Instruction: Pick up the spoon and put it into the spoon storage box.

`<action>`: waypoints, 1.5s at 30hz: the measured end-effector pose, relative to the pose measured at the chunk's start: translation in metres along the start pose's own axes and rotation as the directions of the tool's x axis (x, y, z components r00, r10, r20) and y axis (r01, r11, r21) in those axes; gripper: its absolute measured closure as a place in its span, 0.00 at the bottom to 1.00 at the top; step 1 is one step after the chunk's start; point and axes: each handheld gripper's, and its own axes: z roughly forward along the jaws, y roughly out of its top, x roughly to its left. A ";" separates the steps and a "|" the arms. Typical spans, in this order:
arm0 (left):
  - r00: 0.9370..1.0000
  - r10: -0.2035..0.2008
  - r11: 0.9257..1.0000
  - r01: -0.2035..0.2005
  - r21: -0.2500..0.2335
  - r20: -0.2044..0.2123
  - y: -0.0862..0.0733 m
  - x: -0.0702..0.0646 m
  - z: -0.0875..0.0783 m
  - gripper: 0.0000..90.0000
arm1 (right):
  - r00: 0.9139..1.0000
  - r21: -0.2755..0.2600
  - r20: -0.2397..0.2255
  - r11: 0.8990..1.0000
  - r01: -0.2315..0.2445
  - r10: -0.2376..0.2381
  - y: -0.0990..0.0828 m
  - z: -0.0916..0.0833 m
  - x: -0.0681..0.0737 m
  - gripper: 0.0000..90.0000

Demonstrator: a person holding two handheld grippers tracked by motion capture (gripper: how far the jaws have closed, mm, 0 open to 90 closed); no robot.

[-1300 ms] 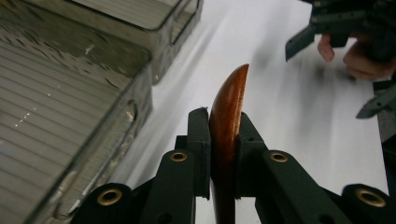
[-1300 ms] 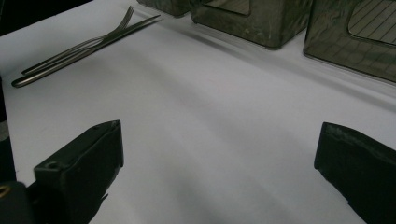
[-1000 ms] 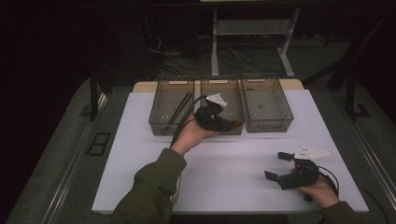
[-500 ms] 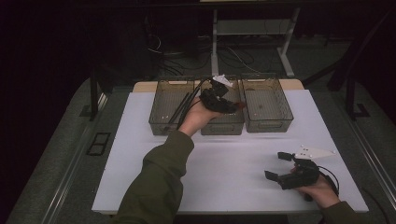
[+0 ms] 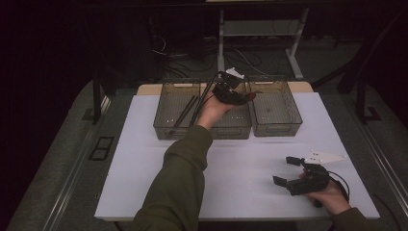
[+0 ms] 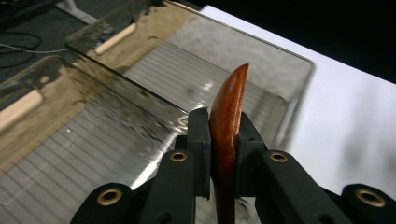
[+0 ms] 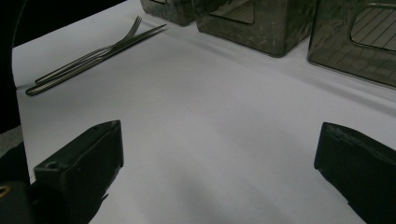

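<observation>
Looking from the high view, the left gripper (image 5: 234, 91) is held up over the three clear bins at the far side of the white table (image 5: 144, 159), about above the wall between the middle bin (image 5: 226, 127) and the right bin (image 5: 276, 113), and a small reddish piece shows at its tip. The left bin (image 5: 175, 113) has some long dark utensils (image 5: 185, 110) inside. The right gripper (image 5: 291, 171) rests low on the table near the front right corner, and its jaws stand wide apart with nothing between them. In the left gripper view, the jaws are pressed on both sides of a brown wooden utensil (image 6: 227, 121), whose curved pointed end rises above the pads; under it are the ribbed floors of two bins. In the right gripper view, the two black jaws are far from each other over bare white surface, and some metal forks (image 7: 93, 56) lie on the table, well apart from them, before the bins.
</observation>
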 end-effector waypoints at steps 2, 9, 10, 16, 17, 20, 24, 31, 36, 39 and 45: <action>1.000 -0.003 1.000 0.003 -0.010 -0.020 -0.001 0.005 0.004 0.88 | 1.000 -0.002 -0.002 1.000 0.001 -0.001 0.000 0.000 0.000 0.01; 0.997 -0.046 0.999 0.046 -0.008 -0.059 -0.008 0.017 0.018 0.88 | 1.000 -0.002 -0.008 1.000 0.000 0.000 0.000 0.000 0.000 0.01; 0.996 -0.051 0.999 0.052 0.001 -0.066 -0.009 0.017 0.020 0.88 | 1.000 -0.003 -0.009 1.000 0.000 0.000 0.000 0.000 0.000 0.01; 0.995 -0.075 0.997 0.076 0.021 -0.072 -0.015 0.021 0.030 0.88 | 1.000 -0.006 -0.009 1.000 0.003 -0.004 0.001 0.000 0.000 0.01; 0.994 -0.078 0.997 0.080 0.025 -0.074 -0.015 0.021 0.030 0.88 | 1.000 -0.006 -0.009 1.000 0.003 -0.003 0.001 0.000 0.000 0.01; 0.994 -0.072 0.997 0.075 0.033 -0.084 -0.015 0.021 0.031 0.85 | 1.000 -0.005 -0.011 1.000 0.002 -0.002 0.001 0.000 0.000 0.01; 0.993 -0.059 0.997 0.064 0.040 -0.098 -0.015 0.020 0.030 0.71 | 1.000 -0.006 -0.010 1.000 0.003 -0.003 0.001 0.000 0.000 0.01; 0.995 -0.050 0.998 0.053 0.031 -0.081 -0.010 0.015 0.018 0.58 | 1.000 -0.007 -0.009 1.000 0.000 0.000 0.000 0.000 0.000 0.01; 0.997 -0.039 0.999 0.039 0.005 -0.065 -0.009 0.008 0.004 0.51 | 1.000 0.000 -0.008 1.000 0.003 -0.003 0.000 0.000 0.000 0.01; 0.998 -0.030 1.000 0.030 -0.003 -0.055 -0.009 0.002 -0.004 0.48 | 1.000 0.001 -0.008 1.000 0.003 -0.003 0.000 0.000 0.000 0.01; 1.000 0.004 1.000 -0.004 -0.004 -0.017 -0.014 -0.011 -0.019 0.41 | 1.000 0.005 -0.005 1.000 0.009 -0.009 0.000 0.001 0.000 0.01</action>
